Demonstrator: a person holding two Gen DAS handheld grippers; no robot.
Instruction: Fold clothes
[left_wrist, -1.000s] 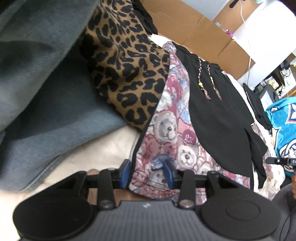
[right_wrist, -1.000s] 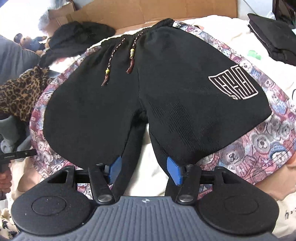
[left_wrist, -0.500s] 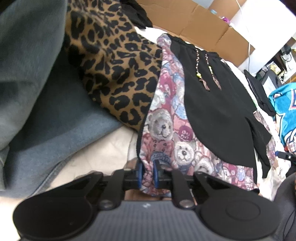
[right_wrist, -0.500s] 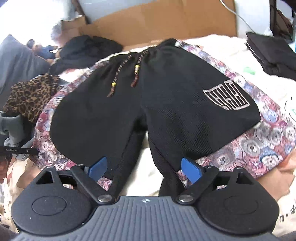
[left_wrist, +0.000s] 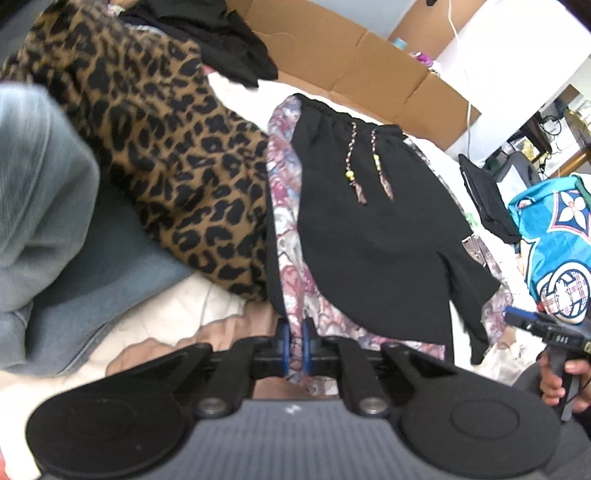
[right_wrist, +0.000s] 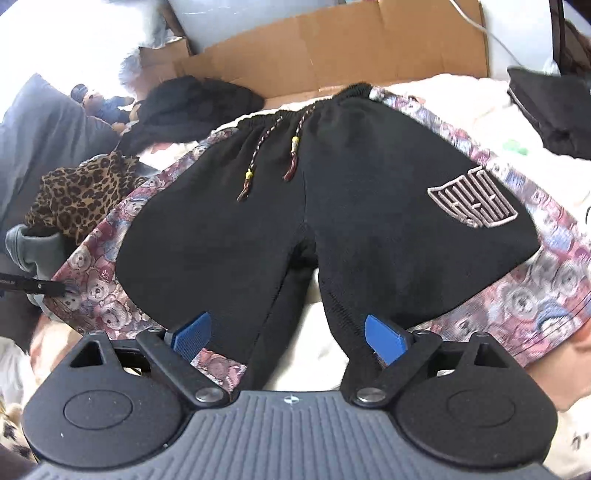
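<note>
Two grippers in play, one garment: black knit shorts with teddy-bear print side panels and a beaded drawstring (right_wrist: 325, 221) lie spread flat on the cream bedding (right_wrist: 314, 354), filling the centre of the right wrist frame, waistband toward the top, leg hems toward the bottom. Left gripper (left_wrist: 294, 338), bottom centre of its frame, has just been closing and is now clamped on the bear-print hem edge of the left leg; a second ago that edge only sat between parted blue pads. The pinched hem now stands up off the bedding and the fabric above it looks pulled into a ridge, so the corner is secured and starting to lift. Right gripper (right_wrist: 288, 336), bottom centre of its frame, has widened over the same second; its blue pads stand far apart, straddling the crotch gap and the inner leg hems, gripping nothing. Judgement: grasp step half done, the left side is ready to carry over, the right side has yet to close on a hem before the fold can go. Leopard-print fabric pile (left_wrist: 147, 147) and grey-blue denim garment (left_wrist: 48, 206) sit at left, just beside the shorts; brown cardboard sheet (right_wrist: 332, 48) along the top.
</note>
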